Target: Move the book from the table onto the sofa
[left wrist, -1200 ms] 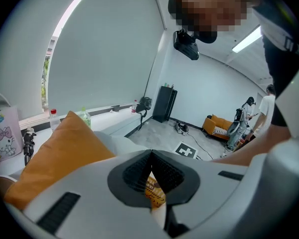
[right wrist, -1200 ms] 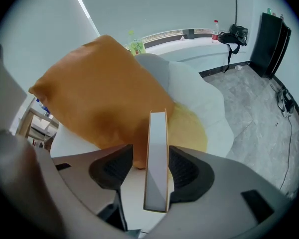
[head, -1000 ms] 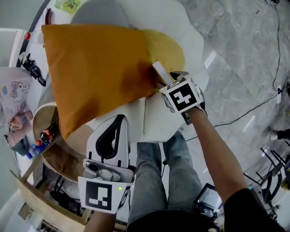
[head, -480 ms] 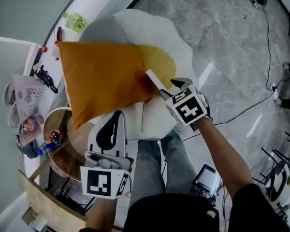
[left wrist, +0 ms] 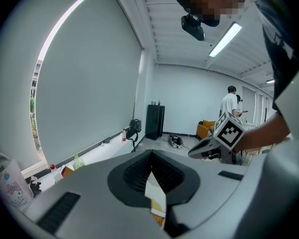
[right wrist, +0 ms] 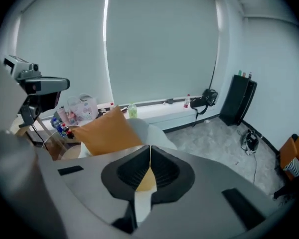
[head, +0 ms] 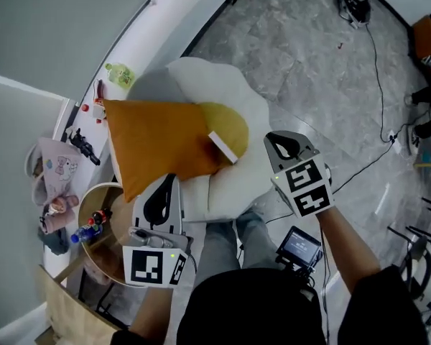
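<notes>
The book (head: pixel 223 147), a thin white slab, lies on the white sofa (head: pixel 230 92) and leans against the orange cushion (head: pixel 158 146) and a yellow one. My right gripper (head: pixel 284 144) hovers to the right of the book and clear of it. Its jaws have just been closing and now stand shut with nothing between them (right wrist: pixel 150 148). My left gripper (head: pixel 163 192) hangs over the sofa's near edge. It is shut too, with its tips meeting (left wrist: pixel 152 153) and nothing held. The right gripper view looks down on the orange cushion (right wrist: pixel 107 131).
A round wooden side table (head: pixel 108 225) with small bottles (head: pixel 90 225) stands left of the sofa. A white windowsill (head: pixel 144 49) carries a green bottle (head: pixel 120 74). Cables (head: pixel 377 56) run over the grey floor at the right. A person (left wrist: pixel 230 106) stands far across the room.
The right gripper has let go of the book, which stays against the cushions. It has drawn back to the right, risen and shut. The left gripper has risen as well.
</notes>
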Motion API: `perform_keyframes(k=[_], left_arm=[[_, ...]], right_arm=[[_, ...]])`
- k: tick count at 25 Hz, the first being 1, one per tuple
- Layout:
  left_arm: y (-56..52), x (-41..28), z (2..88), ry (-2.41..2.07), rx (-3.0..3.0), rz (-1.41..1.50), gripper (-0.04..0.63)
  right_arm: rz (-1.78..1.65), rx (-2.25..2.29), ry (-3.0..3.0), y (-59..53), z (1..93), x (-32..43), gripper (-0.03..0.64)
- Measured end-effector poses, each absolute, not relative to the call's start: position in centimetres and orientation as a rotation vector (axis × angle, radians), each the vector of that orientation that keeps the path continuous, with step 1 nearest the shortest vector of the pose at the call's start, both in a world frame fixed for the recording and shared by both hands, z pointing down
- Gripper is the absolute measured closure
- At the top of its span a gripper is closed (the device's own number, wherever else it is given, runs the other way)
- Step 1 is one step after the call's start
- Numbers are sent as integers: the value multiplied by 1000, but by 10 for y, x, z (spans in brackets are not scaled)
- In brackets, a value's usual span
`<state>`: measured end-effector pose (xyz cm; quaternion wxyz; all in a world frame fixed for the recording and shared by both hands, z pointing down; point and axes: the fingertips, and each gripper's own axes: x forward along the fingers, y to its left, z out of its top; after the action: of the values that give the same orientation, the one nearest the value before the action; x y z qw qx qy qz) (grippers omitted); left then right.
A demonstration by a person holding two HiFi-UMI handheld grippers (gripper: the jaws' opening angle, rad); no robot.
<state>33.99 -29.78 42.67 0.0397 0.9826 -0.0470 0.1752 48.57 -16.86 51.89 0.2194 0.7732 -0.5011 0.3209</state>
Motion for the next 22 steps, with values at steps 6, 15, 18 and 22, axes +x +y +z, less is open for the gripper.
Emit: perform_keyframes(k=[6,15,18,22], left_arm=[[-291,342,369,-109,3062,442,591],[-281,345,325,-24,3088,342,591],[-263,352,307,33,3100,304,591],[-238,369,292,125,3119,263,591]], right_arm=[[778,2373,-1277,-112,419,504,598],[666,2625,-1157,-73,338,493,598],[626,2667,-1153,-61,319,487,598],[587,2707,-1124,-43,300,485,598]])
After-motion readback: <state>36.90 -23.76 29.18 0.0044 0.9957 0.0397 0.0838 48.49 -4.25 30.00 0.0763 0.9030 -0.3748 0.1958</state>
